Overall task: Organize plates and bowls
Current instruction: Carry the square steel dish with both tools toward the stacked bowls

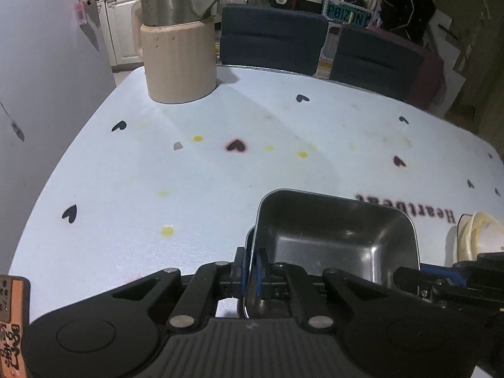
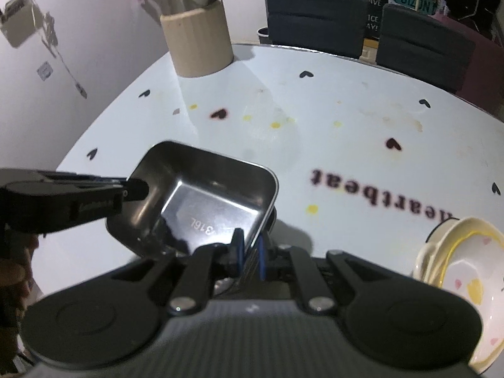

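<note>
A rectangular steel dish (image 1: pixel 334 236) (image 2: pixel 201 201) is held from both sides over the white tablecloth, and a shadow lies under it. My left gripper (image 1: pixel 250 271) is shut on its left wall, blue pads on either side of the rim. My right gripper (image 2: pixel 250 252) is shut on the opposite wall. Each gripper shows in the other's view: the left gripper (image 2: pixel 138 188) at the dish's far rim, the right gripper (image 1: pixel 406 278) at the dish's right corner. A stack of cream dishes with heart prints (image 2: pixel 463 261) (image 1: pixel 475 236) sits on the table to the right, apart from the steel dish.
A beige ribbed canister with a lidded steel pot on top (image 1: pixel 179 60) (image 2: pixel 198 41) stands at the far left of the table (image 1: pixel 189 163). Two dark chairs (image 1: pixel 271 37) line the far edge. A white wall runs along the left side.
</note>
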`<state>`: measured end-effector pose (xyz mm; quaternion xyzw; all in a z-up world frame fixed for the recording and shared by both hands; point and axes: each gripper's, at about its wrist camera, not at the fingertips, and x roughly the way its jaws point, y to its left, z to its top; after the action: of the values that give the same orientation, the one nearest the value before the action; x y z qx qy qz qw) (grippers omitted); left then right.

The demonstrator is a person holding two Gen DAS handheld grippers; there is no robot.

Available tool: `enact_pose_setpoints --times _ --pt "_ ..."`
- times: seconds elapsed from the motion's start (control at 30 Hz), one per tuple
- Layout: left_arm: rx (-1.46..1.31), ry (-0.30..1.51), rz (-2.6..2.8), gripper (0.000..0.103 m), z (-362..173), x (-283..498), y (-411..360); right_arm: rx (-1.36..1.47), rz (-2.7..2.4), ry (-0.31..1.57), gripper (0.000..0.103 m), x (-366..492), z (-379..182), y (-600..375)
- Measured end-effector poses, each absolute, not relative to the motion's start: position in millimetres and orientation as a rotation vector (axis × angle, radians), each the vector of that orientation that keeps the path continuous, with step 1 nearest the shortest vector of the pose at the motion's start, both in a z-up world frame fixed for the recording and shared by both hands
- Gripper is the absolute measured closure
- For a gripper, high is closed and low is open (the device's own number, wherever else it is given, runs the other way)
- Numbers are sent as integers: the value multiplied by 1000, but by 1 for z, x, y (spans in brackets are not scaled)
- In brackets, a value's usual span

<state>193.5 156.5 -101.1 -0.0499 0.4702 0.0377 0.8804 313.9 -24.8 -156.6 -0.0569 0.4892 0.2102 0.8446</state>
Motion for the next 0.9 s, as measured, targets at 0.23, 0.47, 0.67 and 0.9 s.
enact_pose_setpoints --times 0.23,0.47,0.67,0.9 --pt "-34 1018 69 95 -112 198 147 -180 434 1050 92 317 -167 -17" --pt "57 1030 75 95 -117 203 135 -210 422 1068 92 320 -175 -13" --pt "89 1041 81 92 -121 205 134 -228 420 1075 91 319 -179 -11" --pt "94 1063 70 91 -128 206 136 -255 410 1095 86 322 -184 -7"
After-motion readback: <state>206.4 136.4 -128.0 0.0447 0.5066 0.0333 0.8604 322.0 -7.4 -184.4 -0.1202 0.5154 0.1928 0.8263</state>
